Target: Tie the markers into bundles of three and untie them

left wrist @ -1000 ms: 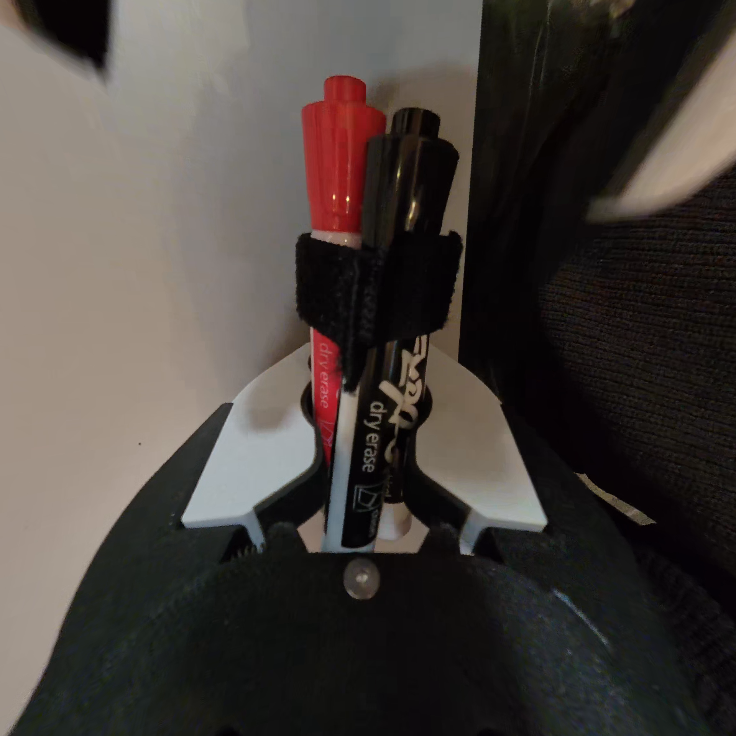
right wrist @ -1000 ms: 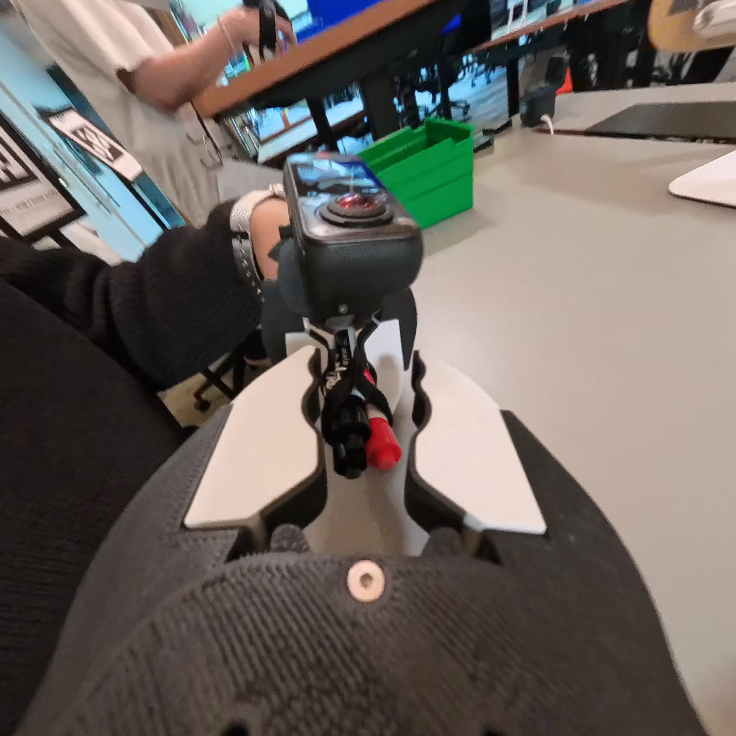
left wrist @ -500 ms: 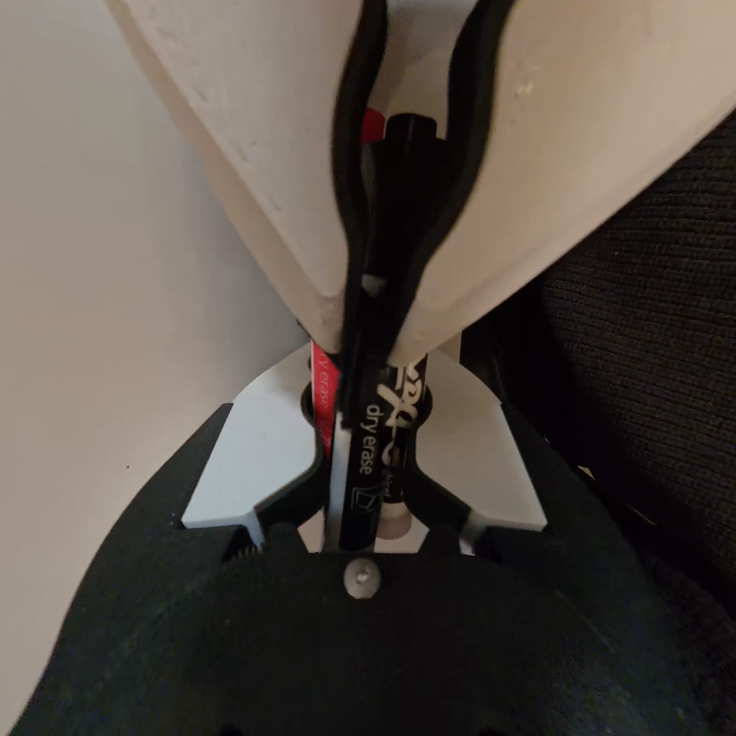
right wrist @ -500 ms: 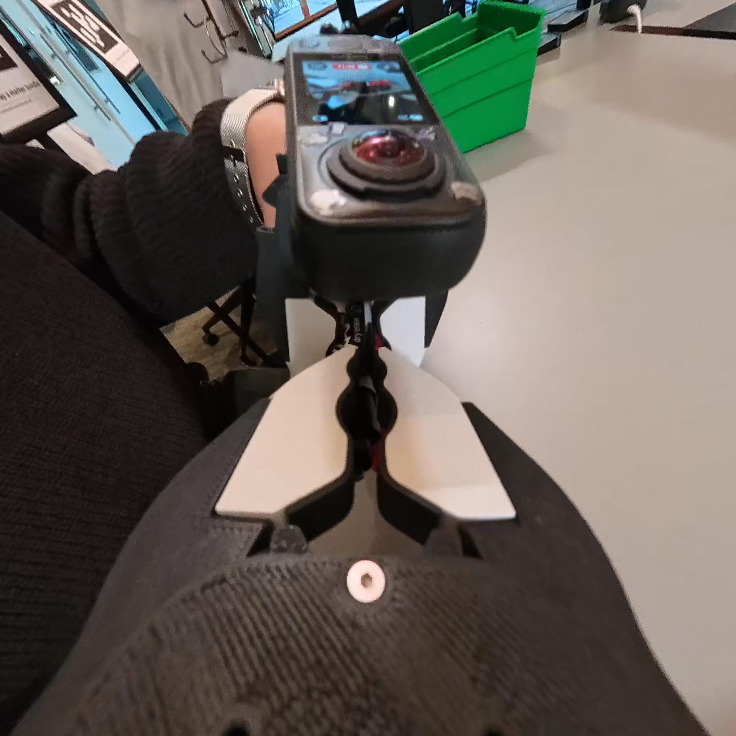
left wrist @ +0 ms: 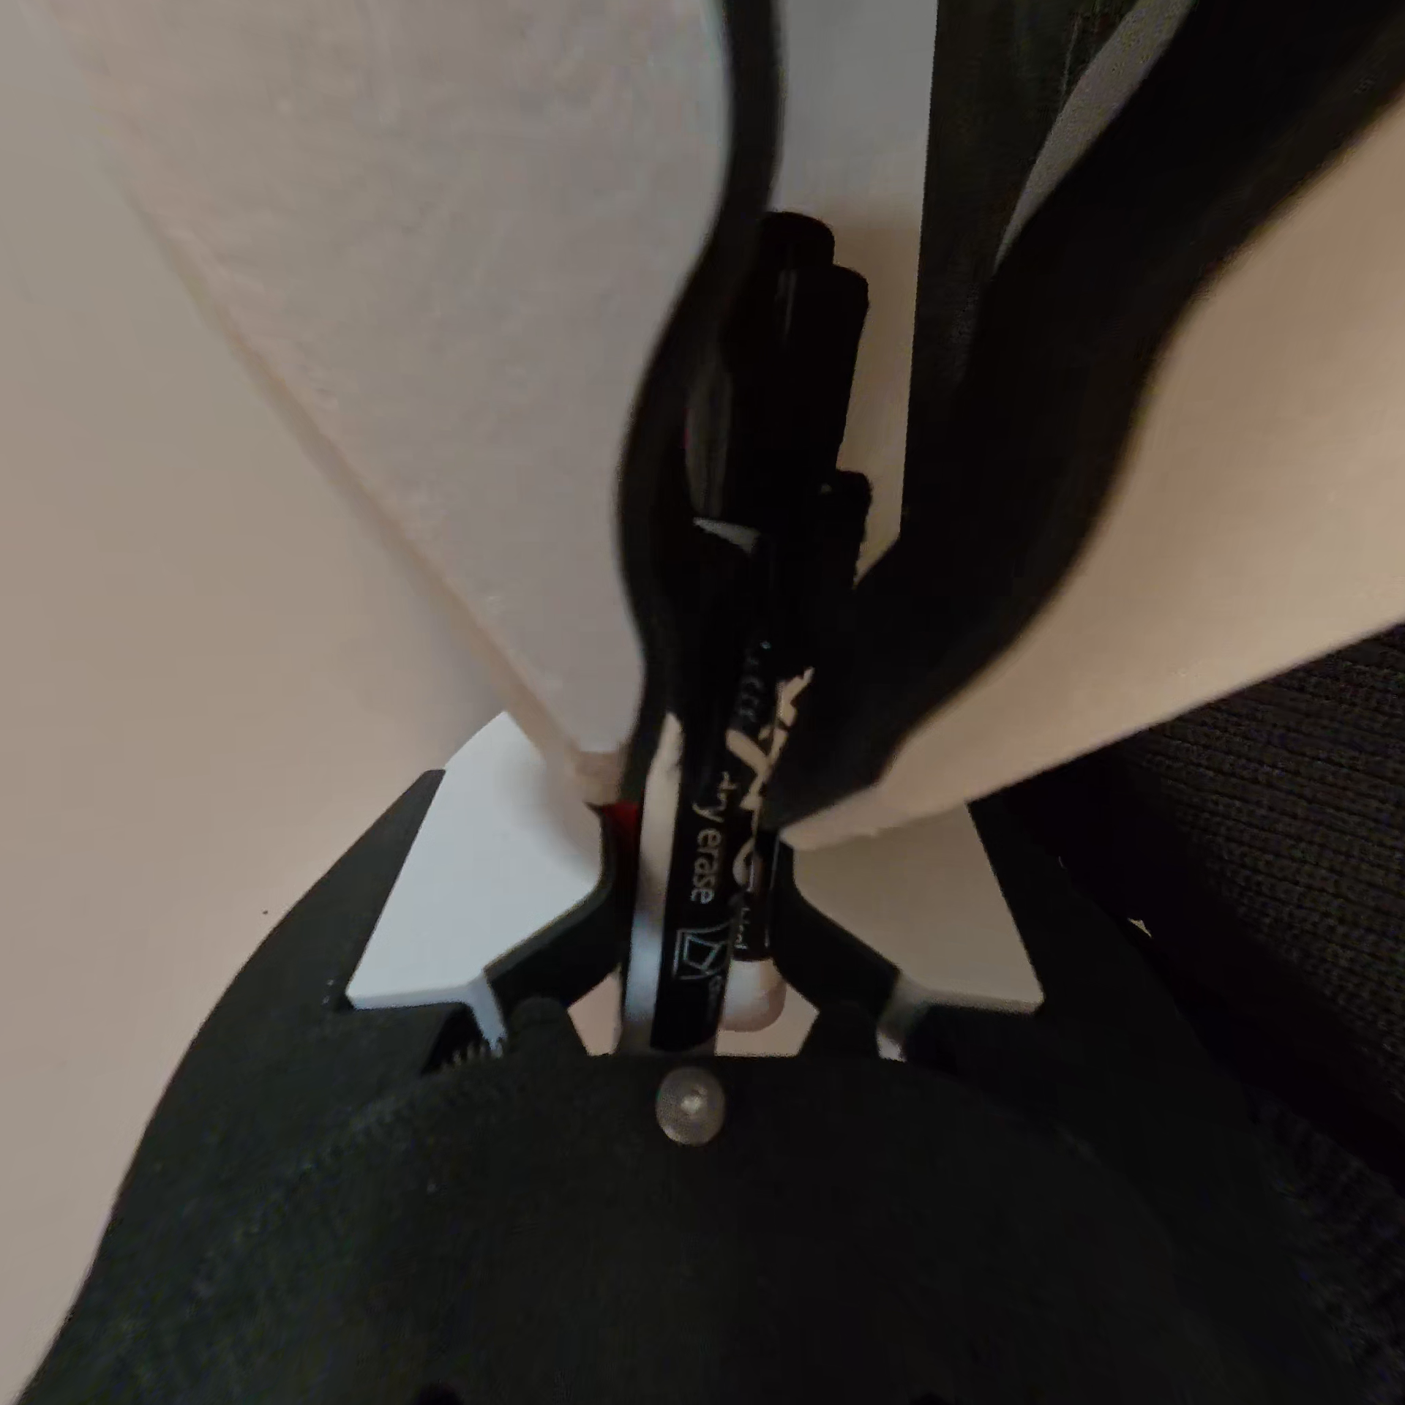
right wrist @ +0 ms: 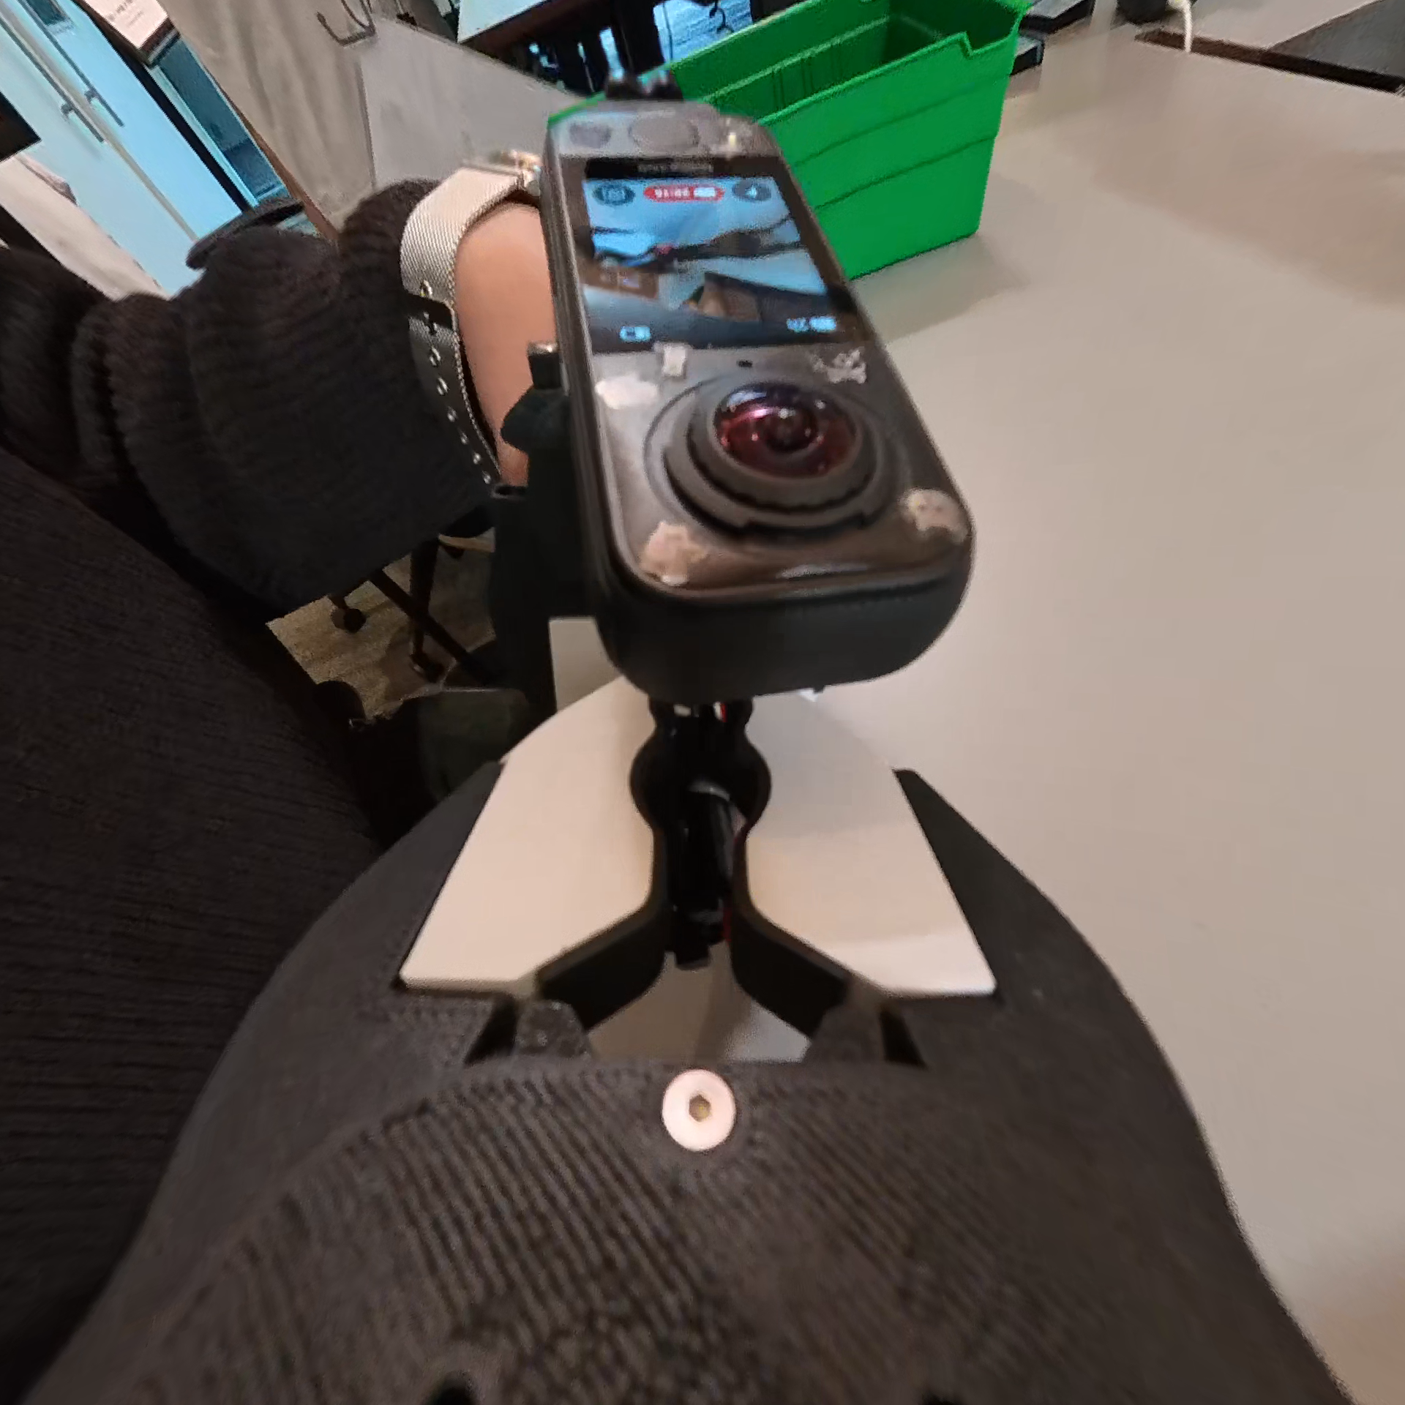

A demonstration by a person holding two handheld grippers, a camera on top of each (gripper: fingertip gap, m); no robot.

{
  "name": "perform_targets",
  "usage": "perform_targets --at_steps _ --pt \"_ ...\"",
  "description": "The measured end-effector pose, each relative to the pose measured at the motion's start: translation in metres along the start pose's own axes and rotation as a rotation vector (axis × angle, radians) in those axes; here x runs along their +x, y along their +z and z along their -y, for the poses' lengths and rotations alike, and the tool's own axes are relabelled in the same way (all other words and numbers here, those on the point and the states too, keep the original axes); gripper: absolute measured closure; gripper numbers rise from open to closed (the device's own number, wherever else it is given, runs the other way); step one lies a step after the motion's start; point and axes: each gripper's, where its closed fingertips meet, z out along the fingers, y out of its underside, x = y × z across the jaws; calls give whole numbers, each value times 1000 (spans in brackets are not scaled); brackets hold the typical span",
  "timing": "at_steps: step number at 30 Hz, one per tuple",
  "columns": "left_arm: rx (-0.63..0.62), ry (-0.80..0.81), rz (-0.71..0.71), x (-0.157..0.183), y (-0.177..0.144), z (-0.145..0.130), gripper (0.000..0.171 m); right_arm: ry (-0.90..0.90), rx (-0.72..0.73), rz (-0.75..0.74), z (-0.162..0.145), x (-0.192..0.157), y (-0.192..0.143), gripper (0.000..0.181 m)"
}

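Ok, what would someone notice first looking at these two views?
In the right wrist view, the black camera on the left gripper fills the middle, with a green bin on the grey table behind. Both grippers clamp one marker bundle; the right gripper looms over its caps.

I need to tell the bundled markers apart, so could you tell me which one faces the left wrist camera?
The black marker; its dark barrel lies nearest the lens, while the red marker only peeks out behind it.

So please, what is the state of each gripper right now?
Left gripper: shut on the bundle of black and red dry-erase markers.
Right gripper: shut on the same bundle's cap end, at the black fabric strap.
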Motion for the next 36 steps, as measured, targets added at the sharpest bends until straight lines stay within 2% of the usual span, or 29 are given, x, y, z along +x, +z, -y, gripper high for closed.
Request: perform_targets --at_steps 2,6,9,11,15,17,18,26,30,33,36 --pt "1 -7 11 -3 -2 -2 127 7 28 -21 3 4 -3 167" --pt "49 -9 24 -8 -14 -7 128 52 131 -64 16 17 -21 131" --pt "176 -49 33 -20 -32 -7 128 132 293 -102 28 28 -48 129" --pt "219 -86 47 -29 -42 -14 128 194 382 -115 29 31 -66 130" --pt "301 -90 147 -43 -53 -21 127 266 479 -122 20 26 -87 131" --pt "382 -30 279 -51 -60 -18 128 274 469 -122 10 19 -90 131" --pt "402 -11 293 -47 -61 -19 128 281 458 -122 5 16 -89 131" --pt "349 -48 269 -8 -39 -28 126 349 395 -11 -10 -20 -82 133" --pt "341 -134 227 6 -33 -20 126 320 324 -27 -18 -22 -82 134" --pt "385 -209 222 10 -37 -7 126 303 323 -32 -17 -22 -87 134" --pt "372 -198 213 21 -37 1 126 272 328 -38 -15 -22 -92 133"
